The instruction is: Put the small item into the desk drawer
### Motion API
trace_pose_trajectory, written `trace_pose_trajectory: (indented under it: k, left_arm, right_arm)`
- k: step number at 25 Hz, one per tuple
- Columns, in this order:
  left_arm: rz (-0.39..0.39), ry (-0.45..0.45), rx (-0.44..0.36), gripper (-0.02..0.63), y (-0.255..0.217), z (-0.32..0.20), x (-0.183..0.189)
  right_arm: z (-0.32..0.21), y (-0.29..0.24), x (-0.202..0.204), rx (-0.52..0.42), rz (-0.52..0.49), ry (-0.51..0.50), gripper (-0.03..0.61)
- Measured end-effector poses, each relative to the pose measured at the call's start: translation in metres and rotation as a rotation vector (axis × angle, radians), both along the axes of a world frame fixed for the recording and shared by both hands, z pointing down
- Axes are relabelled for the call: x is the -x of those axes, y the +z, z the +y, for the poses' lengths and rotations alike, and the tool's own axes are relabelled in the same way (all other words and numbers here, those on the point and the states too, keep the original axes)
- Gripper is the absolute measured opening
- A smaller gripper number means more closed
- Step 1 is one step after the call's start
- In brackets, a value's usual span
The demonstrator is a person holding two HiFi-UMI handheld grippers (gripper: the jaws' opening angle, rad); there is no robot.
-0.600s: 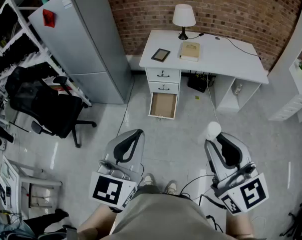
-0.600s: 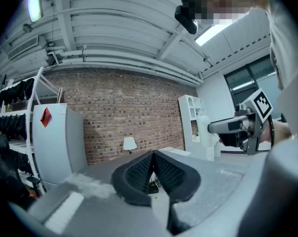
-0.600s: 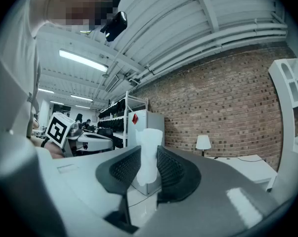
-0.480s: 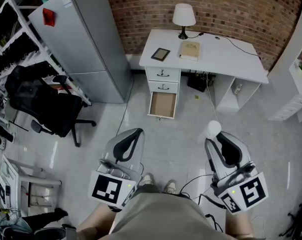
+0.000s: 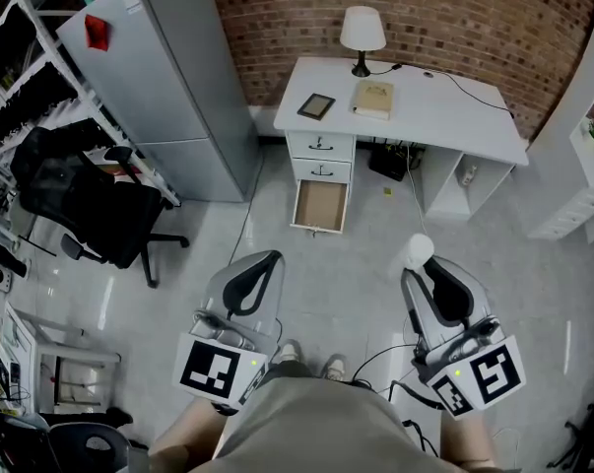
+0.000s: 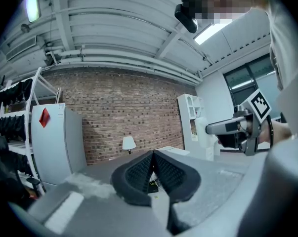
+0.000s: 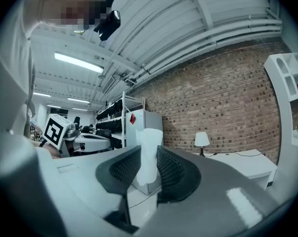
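While we stand on the pale grey tiled floor [image 5: 351, 259], well back from the white desk [image 5: 454, 106], our right gripper [image 7: 149, 154] has its two black ribbed jaws pressed against either side of a small white item [image 5: 418, 253]. It is a crumpled, soft-looking piece that sticks up past the jaw tips, and the jaws sit fairly wide with the item filling the gap. Our left gripper [image 6: 152, 157] holds nothing, its black jaws brought together so that the tips meet. We hold both grippers low in front of us, side by side and well apart, pointing toward the desk. That desk stands against the red brick wall [image 5: 454, 18], and the lowest drawer [image 5: 321, 207] of its three is pulled out, showing a brown bottom, while the two above it are closed. On the desktop we see a white table lamp [image 5: 362, 32], a tan book [image 5: 373, 100] just beside it and a dark flat tablet [image 5: 316, 107] further left. A tall grey refrigerator [image 5: 168, 77] stands left of the desk, with a black office chair [image 5: 90, 205] nearer us.
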State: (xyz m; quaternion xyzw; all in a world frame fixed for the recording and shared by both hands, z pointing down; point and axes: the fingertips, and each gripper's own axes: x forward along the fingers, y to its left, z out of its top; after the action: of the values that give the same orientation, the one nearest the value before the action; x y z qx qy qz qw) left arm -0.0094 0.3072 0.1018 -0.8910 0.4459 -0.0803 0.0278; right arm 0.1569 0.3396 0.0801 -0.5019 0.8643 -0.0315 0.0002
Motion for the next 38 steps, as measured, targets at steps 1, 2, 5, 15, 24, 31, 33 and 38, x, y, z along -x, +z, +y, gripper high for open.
trace_pose_trajectory:
  k: [1, 2, 5, 15, 24, 31, 33, 38]
  left_arm:
    - [-0.001, 0.000, 0.001, 0.003, 0.000, -0.001, -0.002]
    - [-0.003, 0.001, 0.003, 0.003, 0.000, -0.001, -0.004]
    - [-0.002, 0.008, 0.000, 0.003, -0.003, -0.001, -0.013]
    - [-0.004, 0.013, -0.013, 0.003, -0.001, 0.004, -0.024]
    - [-0.008, 0.011, -0.005, 0.003, 0.015, -0.021, -0.020]
    - [-0.002, 0.010, 0.010, 0.003, 0.023, -0.068, -0.016]
    - [0.004, 0.010, 0.028, 0.003, 0.025, -0.084, -0.015]
    - [-0.001, 0.032, 0.045, 0.003, 0.036, -0.135, -0.005]
  right_arm:
    - [0.000, 0.001, -0.002, 0.003, -0.004, 0.001, 0.104]
    - [-0.001, 0.001, -0.004, 0.005, -0.008, 0.001, 0.104]
    - [-0.002, 0.002, -0.010, 0.011, -0.023, 0.005, 0.103]
    - [-0.003, 0.006, -0.023, 0.006, -0.031, 0.018, 0.104]
    - [-0.034, 0.016, -0.018, 0.009, -0.010, 0.006, 0.104]
    - [-0.083, 0.026, -0.010, 0.032, 0.008, -0.004, 0.104]
    - [-0.100, 0.029, -0.006, 0.041, 0.011, -0.007, 0.104]
    - [-0.149, 0.037, 0.007, 0.067, 0.029, 0.003, 0.104]
